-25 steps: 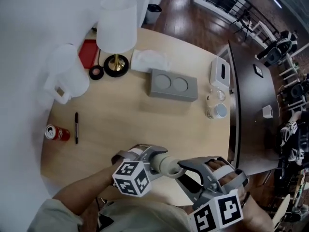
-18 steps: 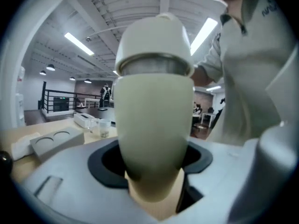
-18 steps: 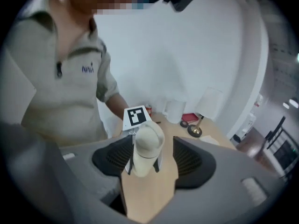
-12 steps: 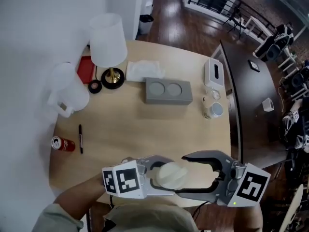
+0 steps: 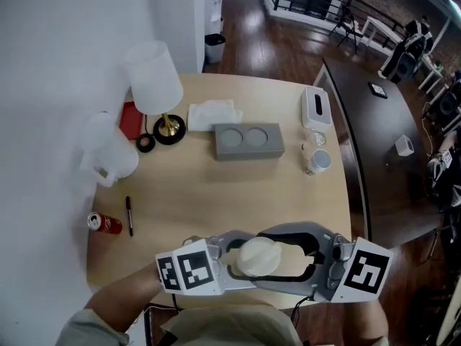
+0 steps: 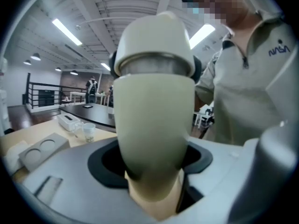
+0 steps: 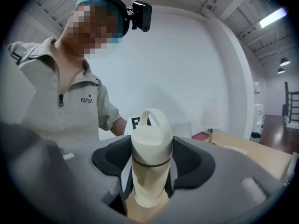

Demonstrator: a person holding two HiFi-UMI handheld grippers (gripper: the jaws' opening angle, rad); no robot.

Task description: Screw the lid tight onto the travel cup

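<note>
Travel cup (image 6: pixel 154 125) is upright at the near edge of the surface (image 5: pixel 216 186), clenched in my left gripper (image 5: pixel 241 259). My right gripper (image 7: pixel 150 171) faces it, level, jaws closing around the lid (image 7: pixel 150 136), not pressing yet.

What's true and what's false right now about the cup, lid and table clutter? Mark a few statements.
The left tongs grip the travel cup. True.
The lid lies beside the lamp. False: it sits atop the cup.
A red can lies near a black pen. True.
The right tongs are clear of the cup. False: they bracket the lid, closing, not yet pressing it.
The grey block is held. False: it stands on the table.
</note>
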